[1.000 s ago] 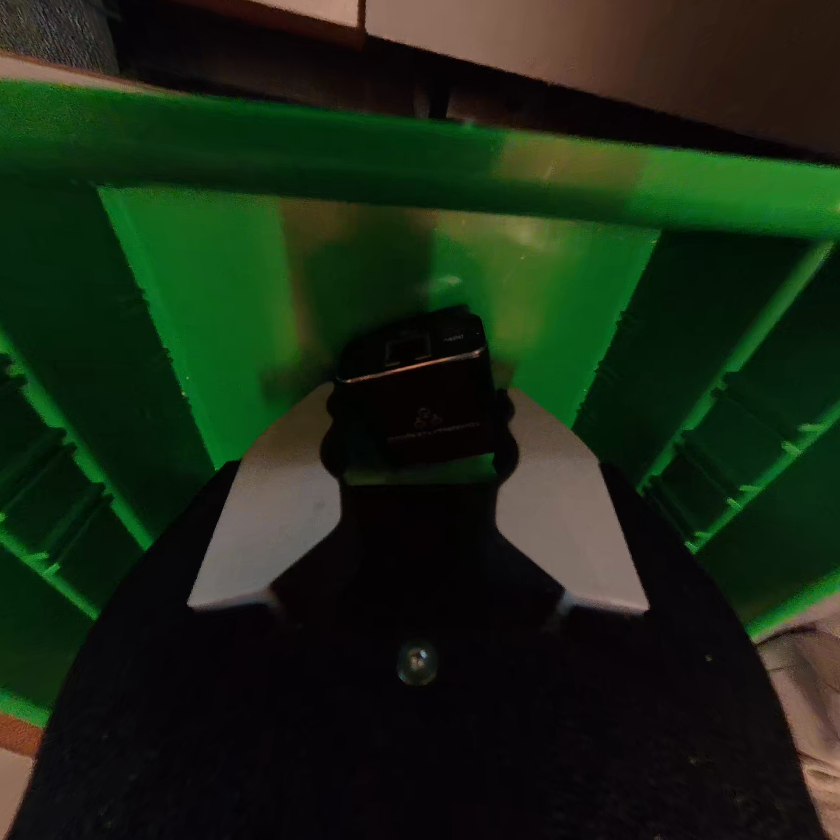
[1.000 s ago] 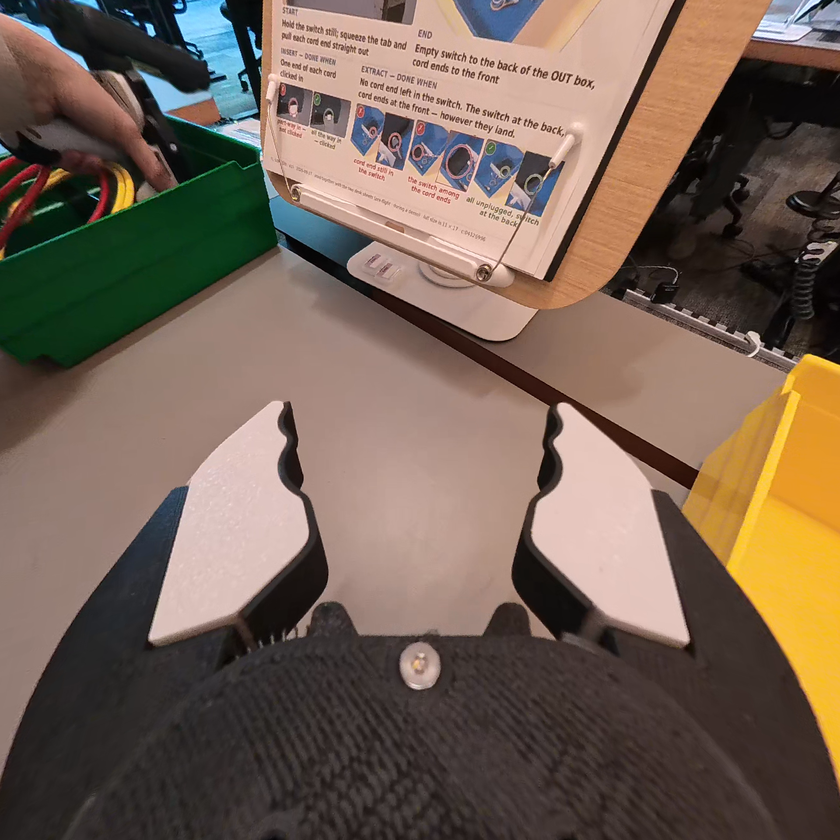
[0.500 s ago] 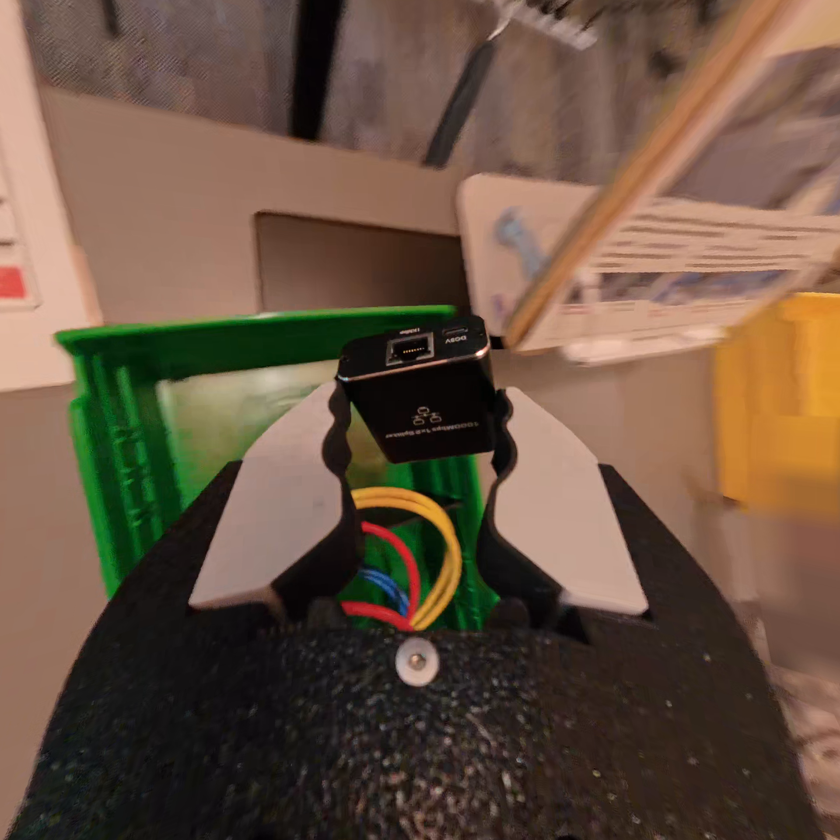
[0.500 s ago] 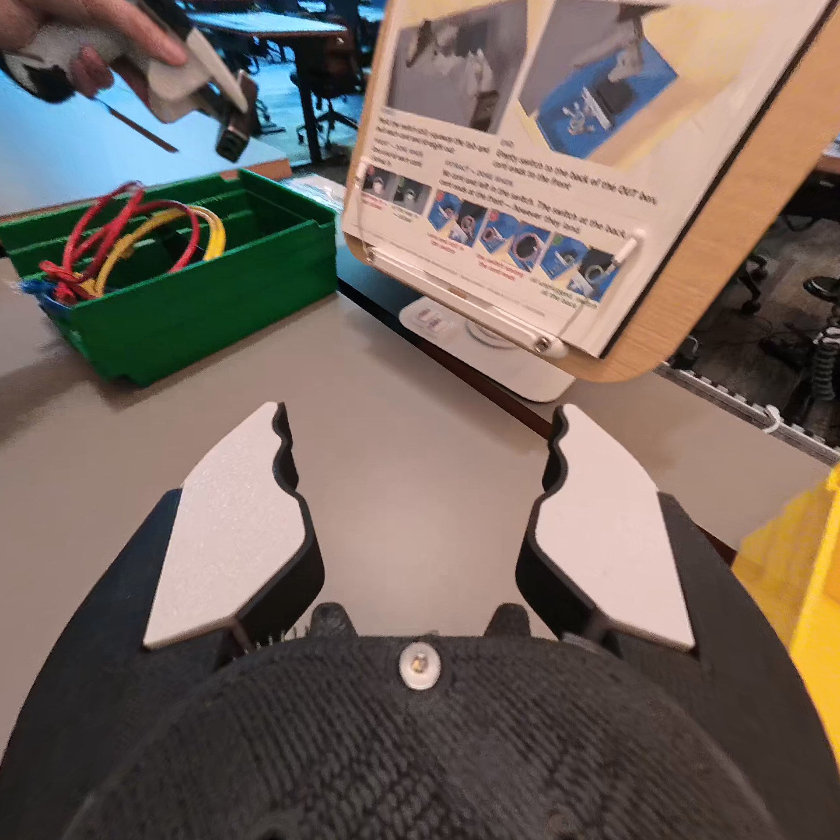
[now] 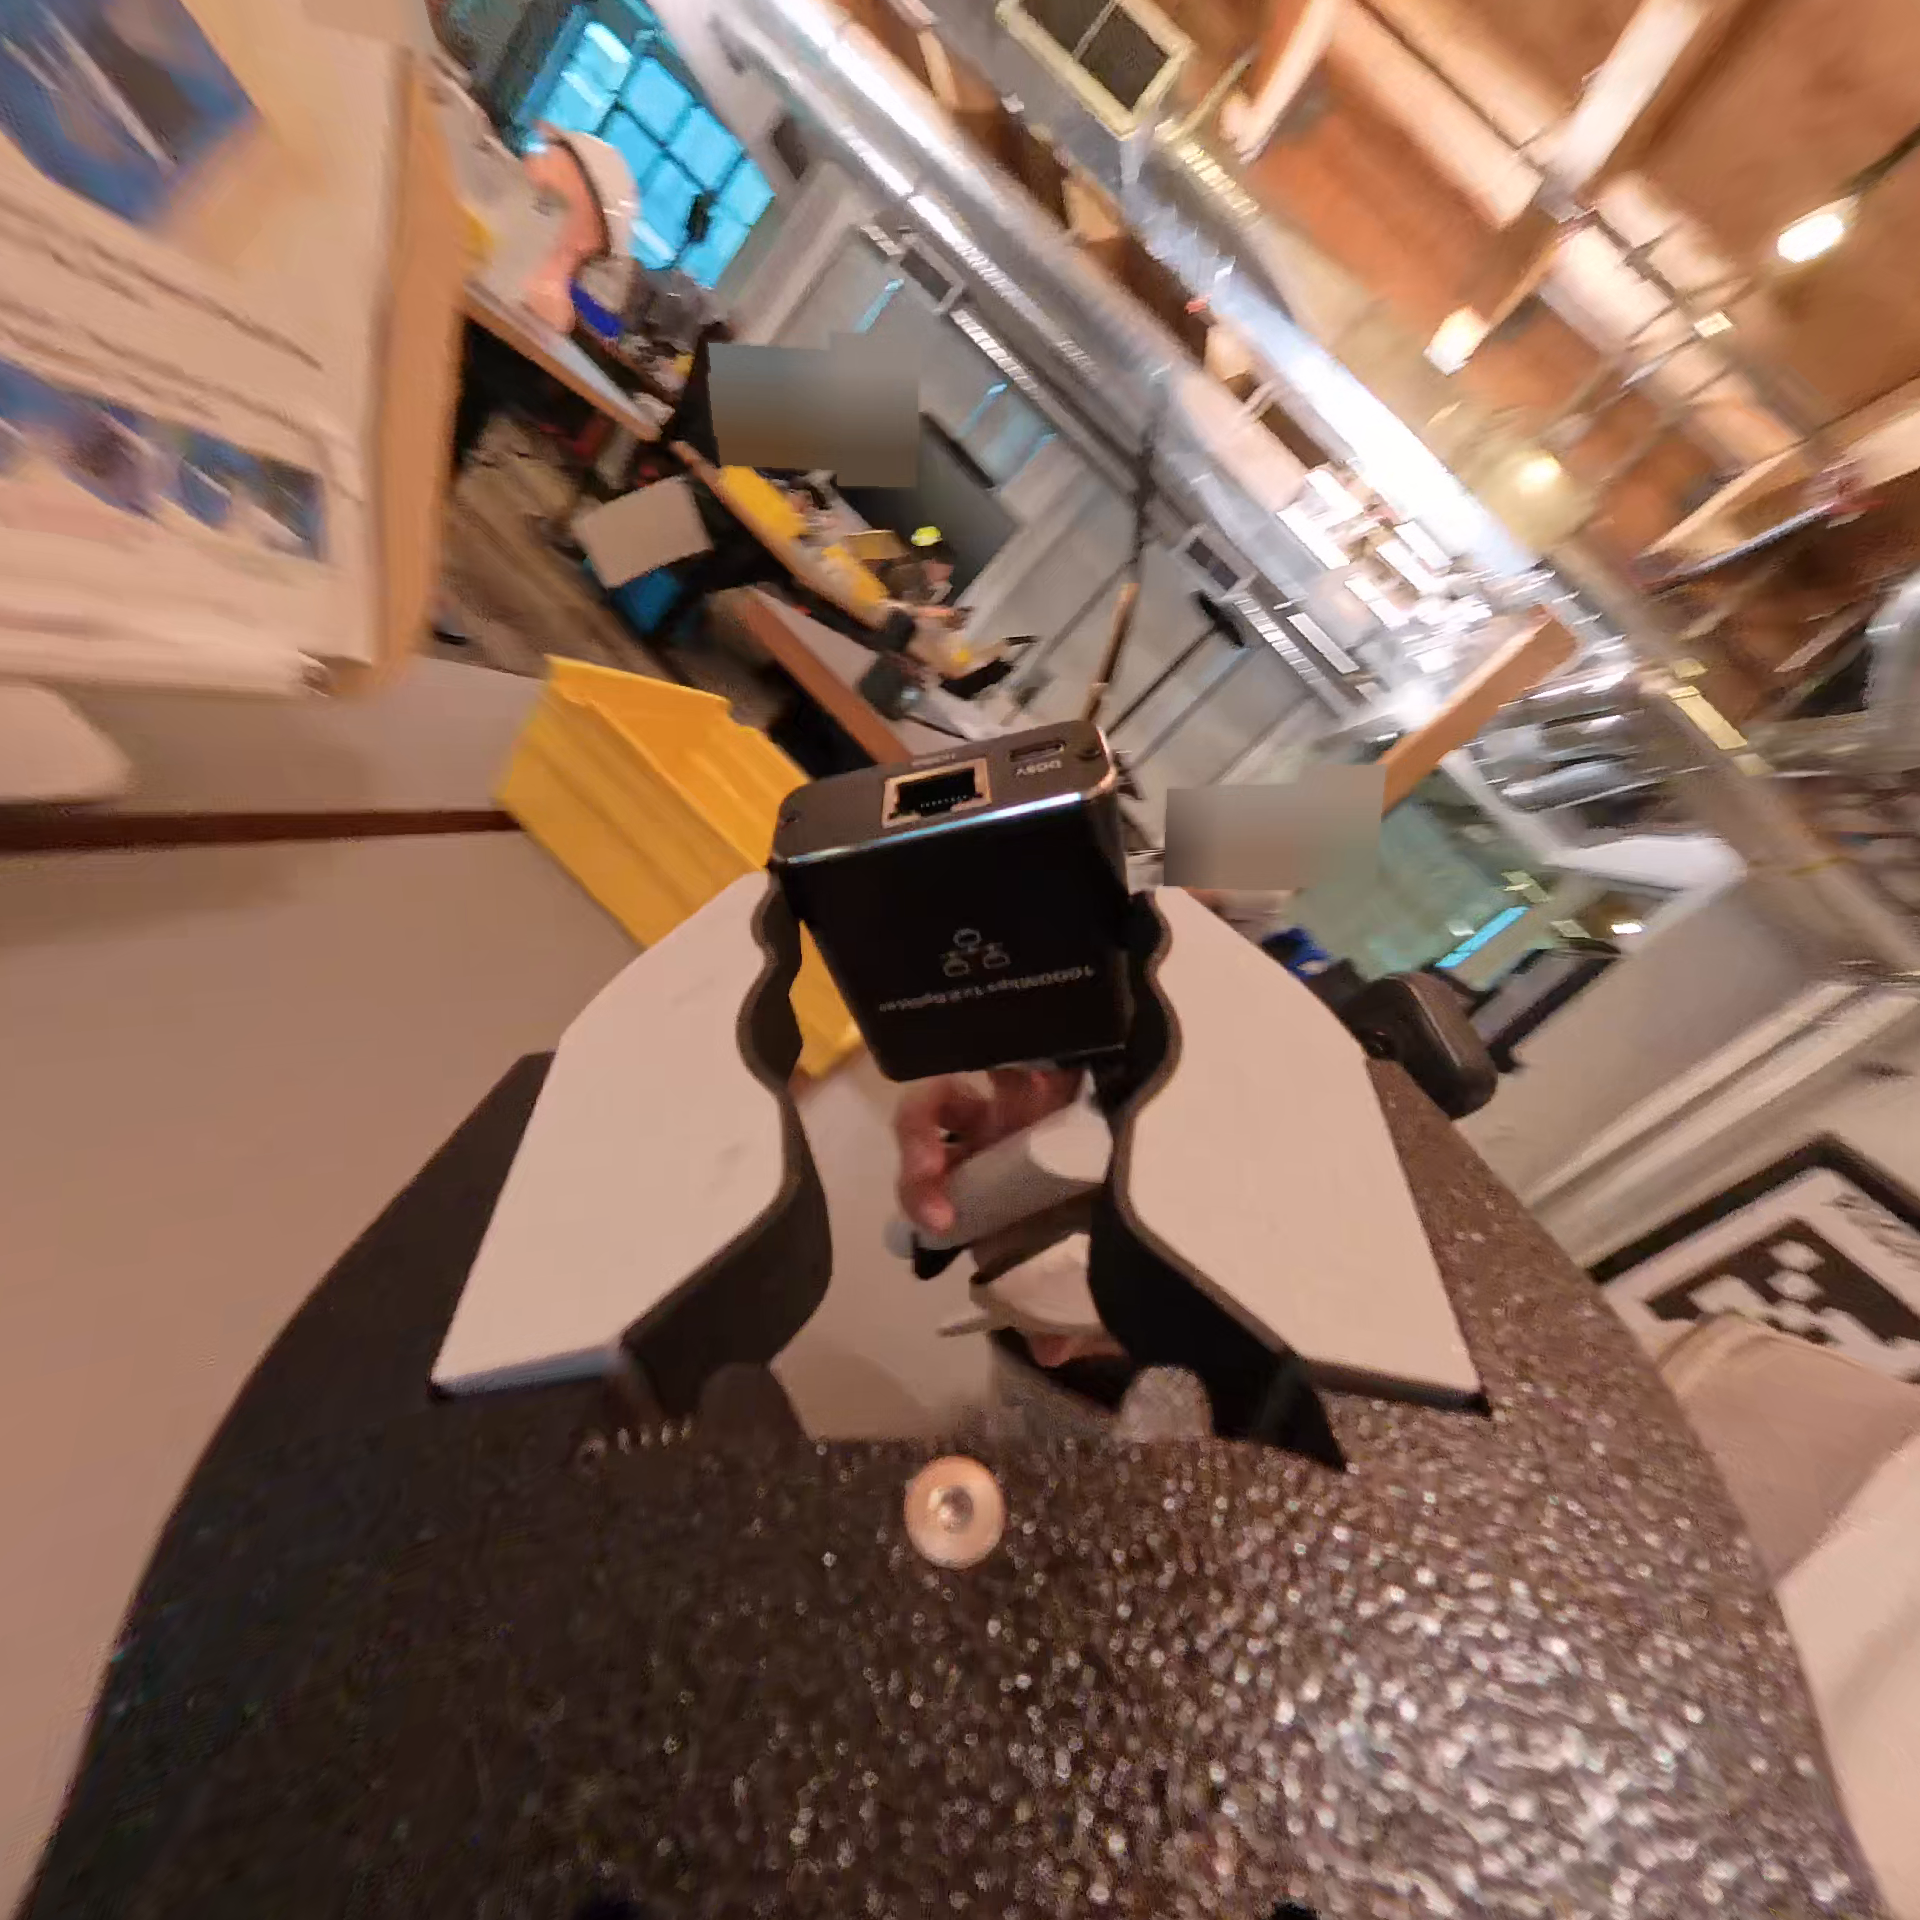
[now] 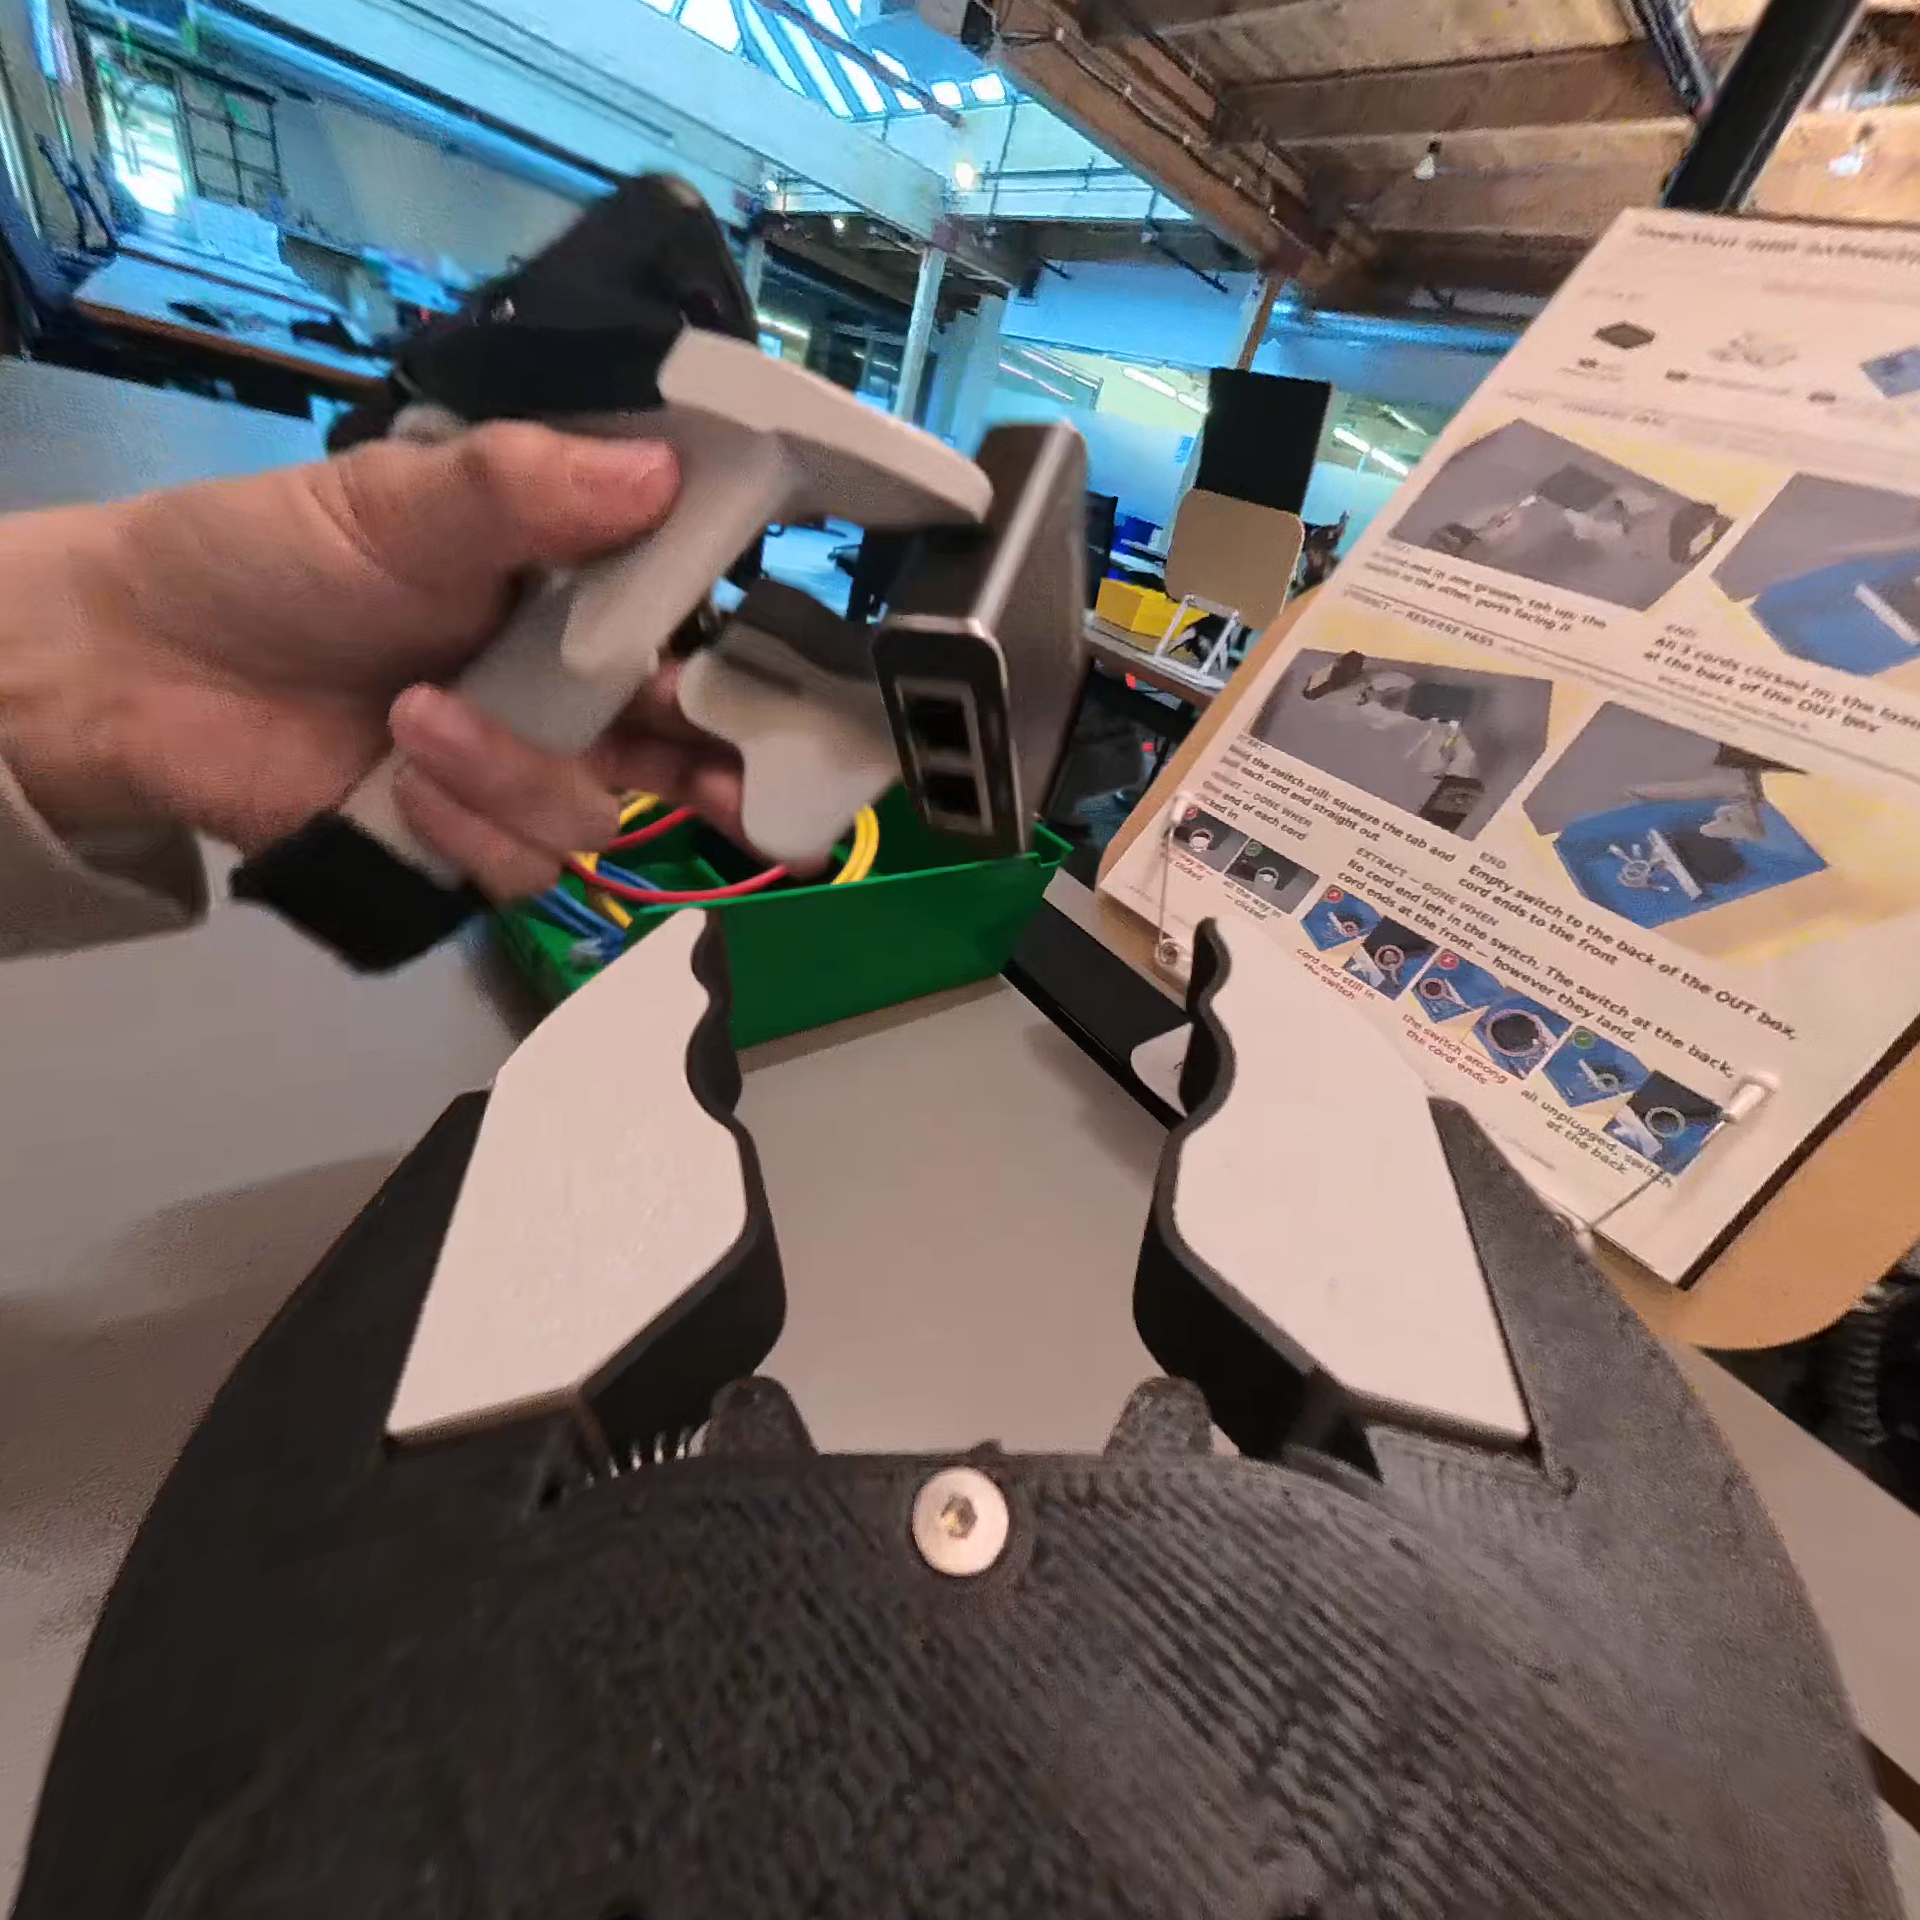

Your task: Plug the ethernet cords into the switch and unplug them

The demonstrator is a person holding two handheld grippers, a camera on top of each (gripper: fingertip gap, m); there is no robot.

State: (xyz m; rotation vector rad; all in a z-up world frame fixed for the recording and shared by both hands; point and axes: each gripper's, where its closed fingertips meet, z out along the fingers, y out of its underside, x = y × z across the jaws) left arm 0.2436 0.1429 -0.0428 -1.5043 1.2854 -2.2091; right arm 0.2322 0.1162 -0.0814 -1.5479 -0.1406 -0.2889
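Early in the task: switch (image 5: 961, 914) lifted clear, pinched at its sides by the left gripper (image 5: 961, 977), held in the air above the green bin (image 6: 873, 935). No cord plugged in; every visible port empty. Ethernet cords (image 6: 665, 873), red, yellow and blue, coiled inside the green bin. Right gripper (image 6: 956, 1039) spread wide, holding nothing, low over the grey tabletop (image 6: 935, 1195) in front of the green bin. All plugging and unplugging left. Switch: small black metal box, smooth, rounded edges. Fingers (image 6: 613, 1174): matte white, wavy inner edges.
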